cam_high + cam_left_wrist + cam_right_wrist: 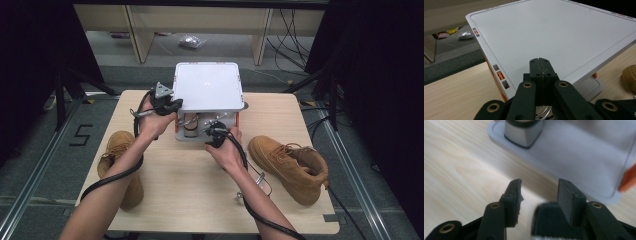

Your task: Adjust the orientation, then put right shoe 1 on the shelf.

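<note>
lid (207,86) flat, squarish, level | L tool (540,71) closed on lid edge | R tool (539,195) open, empty

We see our left gripper (541,65), jaws pressed together, lying over the near edge of the white lid (554,32) above the wooden table (456,95).

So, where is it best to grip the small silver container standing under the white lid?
Probably grip the silver container by its two flat side walls, coming level from the open front, where the right gripper has its jaws open. The white lid spreads over it, so a reach from above looks blocked.
</note>
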`<state>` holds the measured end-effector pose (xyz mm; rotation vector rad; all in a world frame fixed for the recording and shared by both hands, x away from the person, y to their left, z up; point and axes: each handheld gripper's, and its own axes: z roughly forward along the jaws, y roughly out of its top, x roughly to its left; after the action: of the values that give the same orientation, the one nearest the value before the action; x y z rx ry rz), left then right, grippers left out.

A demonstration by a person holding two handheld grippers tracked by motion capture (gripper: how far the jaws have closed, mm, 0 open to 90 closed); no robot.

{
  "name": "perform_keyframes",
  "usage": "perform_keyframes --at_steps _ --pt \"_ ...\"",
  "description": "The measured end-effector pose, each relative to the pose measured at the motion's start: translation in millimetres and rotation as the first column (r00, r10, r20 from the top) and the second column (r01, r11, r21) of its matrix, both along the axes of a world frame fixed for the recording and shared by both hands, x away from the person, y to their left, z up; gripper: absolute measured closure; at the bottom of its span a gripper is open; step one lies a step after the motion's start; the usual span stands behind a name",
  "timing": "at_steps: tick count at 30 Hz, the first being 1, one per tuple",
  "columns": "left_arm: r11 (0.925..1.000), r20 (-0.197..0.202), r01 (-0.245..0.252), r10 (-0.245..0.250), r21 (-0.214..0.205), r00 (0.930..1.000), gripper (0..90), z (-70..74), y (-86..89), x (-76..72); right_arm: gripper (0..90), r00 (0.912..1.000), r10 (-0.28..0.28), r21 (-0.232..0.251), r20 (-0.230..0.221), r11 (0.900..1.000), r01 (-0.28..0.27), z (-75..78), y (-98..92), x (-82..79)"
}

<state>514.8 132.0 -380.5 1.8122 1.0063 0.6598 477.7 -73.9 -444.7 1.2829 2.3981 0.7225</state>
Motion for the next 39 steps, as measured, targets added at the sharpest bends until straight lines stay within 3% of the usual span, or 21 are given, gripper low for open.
perform_keyframes --at_steps 10,13,16,19,20,24,27,30,36,39 --pt "1.0000 -0.002 0.002 -0.002 -0.006 1.0000 89.7 0.0 -0.3 1.0 47.2 0.9952 -0.033 0.034 -0.092 0.9988 0.036 6.7 -45.9 -29.8" --pt "0.9998 -0.008 0.002 -0.002 -0.018 1.0000 89.7 -0.4 0.3 1.5 45.8 0.9898 -0.044 0.042 -0.135 0.9978 0.051 9.4 -62.5 -39.7" --pt "0.9998 -0.014 0.004 -0.004 -0.018 0.9999 89.7 0.0 0.8 1.8 45.6 0.9893 -0.039 0.057 -0.140 0.9972 0.048 10.5 -77.3 -46.8" --pt "0.9999 -0.014 0.001 -0.001 -0.014 0.9999 89.8 0.3 0.0 1.6 45.8 0.9805 -0.075 0.067 -0.182 0.9939 0.088 11.8 -90.8 -54.7" --pt "0.9999 -0.012 0.000 0.000 -0.013 0.9999 89.7 0.3 -0.3 1.5 45.8 0.9818 -0.067 0.055 -0.178 0.9954 0.078 11.6 -94.3 -55.6" --pt "0.9999 -0.012 0.001 -0.002 -0.012 0.9999 89.8 0.3 -0.2 1.6 46.0 0.9693 -0.086 0.037 -0.231 0.9946 0.097 13.9 -104.0 -61.8" --pt "0.9999 -0.009 0.001 -0.002 -0.013 1.0000 89.8 -0.1 -0.2 1.4 45.9 0.9645 -0.085 0.025 -0.250 0.9952 0.094 12.7 -108.0 -62.3" --pt "0.9999 -0.009 0.002 -0.002 -0.014 1.0000 89.8 -0.1 -0.1 1.5 45.9 0.9511 -0.090 0.018 -0.296 0.9949 0.099 13.8 -109.8 -64.4" --pt "0.9999 -0.013 0.002 -0.002 -0.015 0.9999 89.8 0.1 0.2 1.6 44.3 0.9465 -0.079 -0.005 -0.313 0.9967 0.081 12.4 -113.8 -65.8" --pt "0.9999 -0.013 0.001 -0.001 -0.015 0.9999 89.8 0.1 0.1 1.5 42.8 0.9392 -0.079 -0.011 -0.334 0.9968 0.080 12.5 -113.1 -65.6"
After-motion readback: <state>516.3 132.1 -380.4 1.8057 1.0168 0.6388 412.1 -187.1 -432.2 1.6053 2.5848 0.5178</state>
